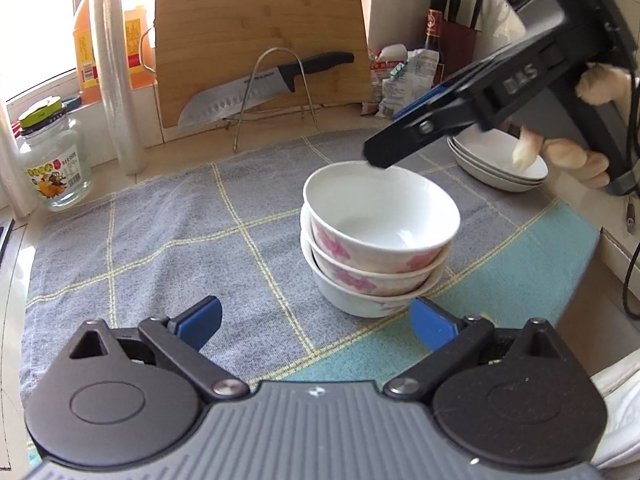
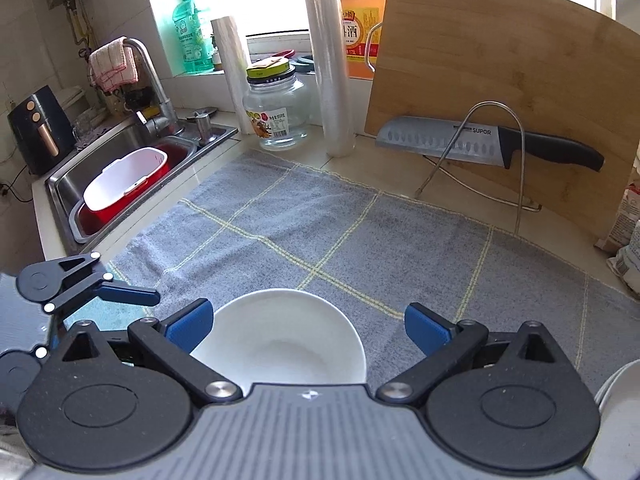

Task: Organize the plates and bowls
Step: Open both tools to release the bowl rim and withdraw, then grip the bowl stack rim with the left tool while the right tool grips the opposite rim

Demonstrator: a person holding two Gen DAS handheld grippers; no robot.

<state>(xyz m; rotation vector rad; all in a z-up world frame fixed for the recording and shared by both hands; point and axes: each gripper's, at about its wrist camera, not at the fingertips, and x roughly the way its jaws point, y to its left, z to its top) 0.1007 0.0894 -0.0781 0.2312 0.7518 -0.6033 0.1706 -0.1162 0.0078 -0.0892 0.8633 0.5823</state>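
Note:
Three white bowls with pink flowers stand nested in a stack (image 1: pixel 380 236) on the grey checked cloth (image 1: pixel 160 240). My left gripper (image 1: pixel 316 324) is open just in front of the stack, its right pad close to the lowest bowl. My right gripper (image 1: pixel 384 144), held by a hand, hovers over the top bowl's far rim. In the right wrist view that gripper (image 2: pixel 310 328) is open, with the top bowl (image 2: pixel 280 344) below and between its fingers; the right pad stands apart from the rim. White plates (image 1: pixel 500 164) are stacked behind, at the right.
At the back a wooden cutting board (image 1: pixel 260 40) leans on the wall behind a knife (image 1: pixel 248 92) on a wire rack. Cling film rolls (image 1: pixel 116 80), a glass jar (image 1: pixel 56 164) and an oil bottle stand at the left. A sink (image 2: pixel 120 176) holds a red and white basin.

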